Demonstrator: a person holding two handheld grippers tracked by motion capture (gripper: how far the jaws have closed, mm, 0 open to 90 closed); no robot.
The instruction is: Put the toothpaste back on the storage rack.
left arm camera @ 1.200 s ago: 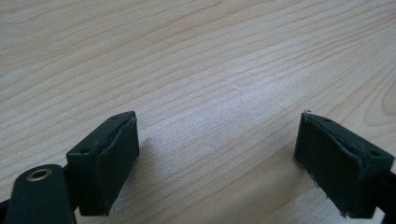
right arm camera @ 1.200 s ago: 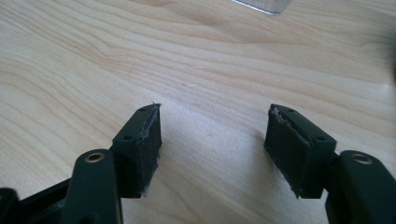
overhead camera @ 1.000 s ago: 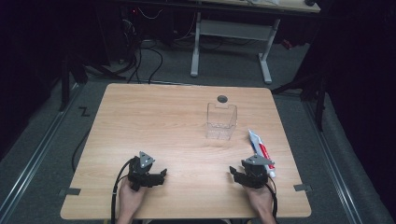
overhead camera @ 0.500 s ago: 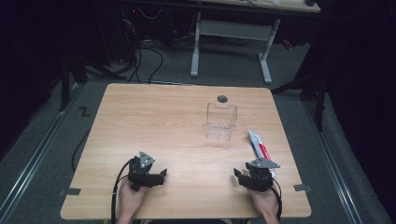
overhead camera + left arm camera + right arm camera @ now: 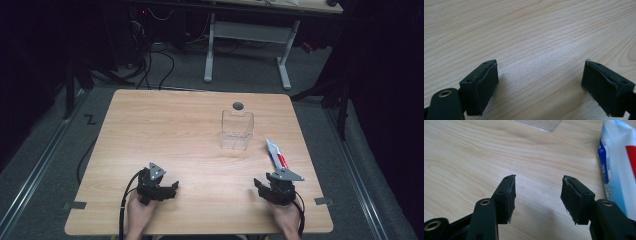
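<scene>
A white toothpaste tube (image 5: 276,155) with red and blue print lies on the wooden table (image 5: 165,130) near the right edge, and its side runs along the right of the right gripper view (image 5: 617,162). My right gripper (image 5: 260,186) rests on the table just in front of the tube's near end. It is open (image 5: 537,192) with bare wood between the jaws. My left gripper (image 5: 170,189) sits near the front left, also open (image 5: 540,75) over bare wood. A clear plastic box (image 5: 237,130) stands upright behind the tube.
A small dark round object (image 5: 238,105) lies on the table behind the clear box. A corner of the box (image 5: 539,123) reaches into the top of the right gripper view. Dark floor, cables and a desk frame (image 5: 282,55) lie beyond the far edge.
My right gripper has drawn back a little toward the near edge, uncovering more of the tube's near end. The left gripper has stayed put.
</scene>
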